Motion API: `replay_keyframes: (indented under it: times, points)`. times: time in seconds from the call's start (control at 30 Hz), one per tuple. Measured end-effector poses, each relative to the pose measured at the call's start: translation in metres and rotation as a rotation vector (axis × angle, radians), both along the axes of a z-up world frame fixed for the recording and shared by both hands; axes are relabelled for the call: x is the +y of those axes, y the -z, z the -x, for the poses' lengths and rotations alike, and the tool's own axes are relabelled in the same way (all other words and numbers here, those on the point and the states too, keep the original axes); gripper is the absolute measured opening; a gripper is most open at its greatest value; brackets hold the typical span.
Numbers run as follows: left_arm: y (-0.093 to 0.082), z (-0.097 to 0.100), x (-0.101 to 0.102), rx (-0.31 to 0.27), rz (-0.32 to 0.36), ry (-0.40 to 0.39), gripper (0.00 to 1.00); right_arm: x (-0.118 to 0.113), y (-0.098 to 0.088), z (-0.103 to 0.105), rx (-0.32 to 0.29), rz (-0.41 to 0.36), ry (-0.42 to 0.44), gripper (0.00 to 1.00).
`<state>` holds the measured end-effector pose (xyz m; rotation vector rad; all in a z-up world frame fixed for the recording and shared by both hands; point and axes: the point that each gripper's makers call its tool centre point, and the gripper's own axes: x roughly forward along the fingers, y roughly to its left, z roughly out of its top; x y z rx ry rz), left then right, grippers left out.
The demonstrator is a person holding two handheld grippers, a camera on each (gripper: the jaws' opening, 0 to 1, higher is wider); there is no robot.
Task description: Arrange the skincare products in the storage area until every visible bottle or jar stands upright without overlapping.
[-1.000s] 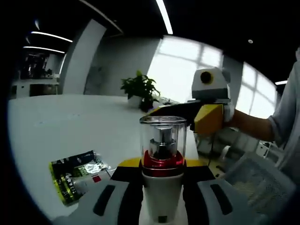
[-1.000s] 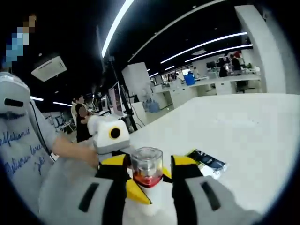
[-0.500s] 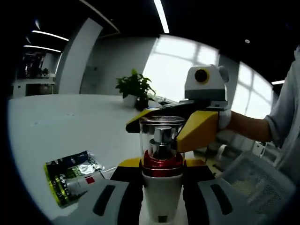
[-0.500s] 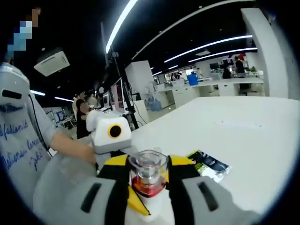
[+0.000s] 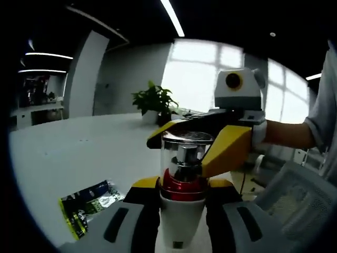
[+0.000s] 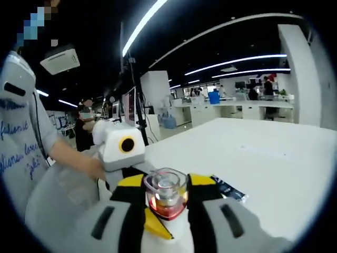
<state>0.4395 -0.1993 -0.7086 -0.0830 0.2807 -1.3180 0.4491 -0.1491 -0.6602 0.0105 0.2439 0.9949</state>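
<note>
Your left gripper (image 5: 181,224) clenched the white bottle (image 5: 180,224), red-collared under a clear cap; your right gripper (image 6: 166,211) gripped its top.

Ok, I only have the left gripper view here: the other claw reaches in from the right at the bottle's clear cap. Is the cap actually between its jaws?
Observer: Yes. In the right gripper view the clear cap of the bottle sits between the right claw's two jaws.
Operator: Pressing on it?
Observer: Cannot tell; the jaws flank it closely on both sides.
Operator: Anything beyond it?
Observer: Rows of desks past the white table.
</note>
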Motion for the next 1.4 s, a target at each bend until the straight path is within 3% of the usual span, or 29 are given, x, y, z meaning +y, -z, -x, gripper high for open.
replay_keyframes:
  times: [0.13, 0.3, 0.57, 0.93, 1.4]
  points:
    - [0.002, -0.002, 0.000, -0.005, -0.008, -0.003, 0.31, -0.002, 0.001, -0.002, 0.006, -0.008, 0.008, 0.29]
    - [0.019, -0.004, 0.001, -0.007, -0.082, 0.000, 0.34, -0.006, -0.002, -0.006, -0.014, -0.012, 0.015, 0.29]
    - [0.028, -0.012, 0.004, -0.033, -0.132, -0.044, 0.34, -0.013, -0.001, -0.013, -0.039, 0.015, 0.032, 0.29]
    - [0.040, -0.014, 0.003, -0.030, -0.170, -0.050, 0.28, -0.014, 0.006, -0.014, -0.056, 0.061, 0.036, 0.29]
    - [0.048, -0.013, -0.004, -0.027, -0.181, -0.042, 0.28, -0.017, 0.013, -0.012, -0.070, 0.065, 0.068, 0.30]
